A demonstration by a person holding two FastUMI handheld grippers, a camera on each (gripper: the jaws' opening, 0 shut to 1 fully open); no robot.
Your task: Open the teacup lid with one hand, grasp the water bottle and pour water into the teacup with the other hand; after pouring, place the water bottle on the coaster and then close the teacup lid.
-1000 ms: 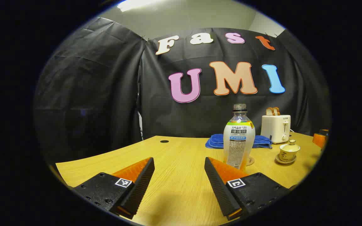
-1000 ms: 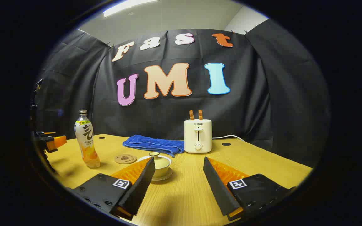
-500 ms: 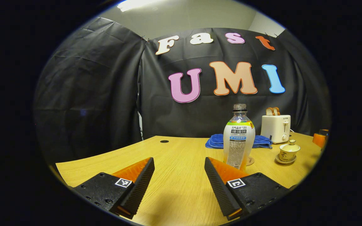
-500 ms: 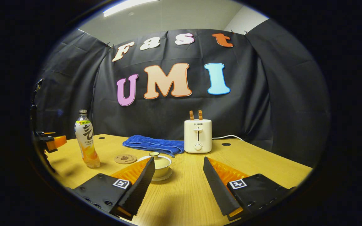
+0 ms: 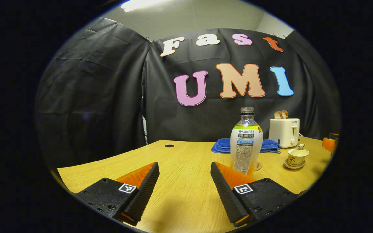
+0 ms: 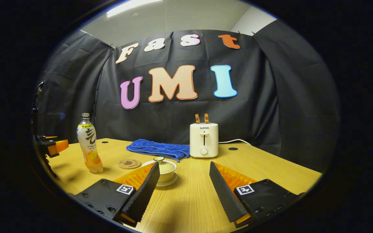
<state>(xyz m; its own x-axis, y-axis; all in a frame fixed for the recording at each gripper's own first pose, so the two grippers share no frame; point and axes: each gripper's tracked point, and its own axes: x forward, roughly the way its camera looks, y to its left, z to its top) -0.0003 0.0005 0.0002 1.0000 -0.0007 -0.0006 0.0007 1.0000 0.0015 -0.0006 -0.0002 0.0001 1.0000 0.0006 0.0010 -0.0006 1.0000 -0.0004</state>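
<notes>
Where black cloth rings it, the wooden table (image 6: 264,168) holds a toaster (image 6: 203,139).

One water bottle (image 6: 89,145), one teacup (image 6: 166,170), one coaster (image 6: 129,163), one toaster (image 6: 204,139), one towel (image 6: 158,149).

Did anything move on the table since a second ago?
No, nothing visibly moved. Both the left gripper and right gripper stay open and empty, the bottle stands beside the coaster, and the lid is still on the teacup.
</notes>
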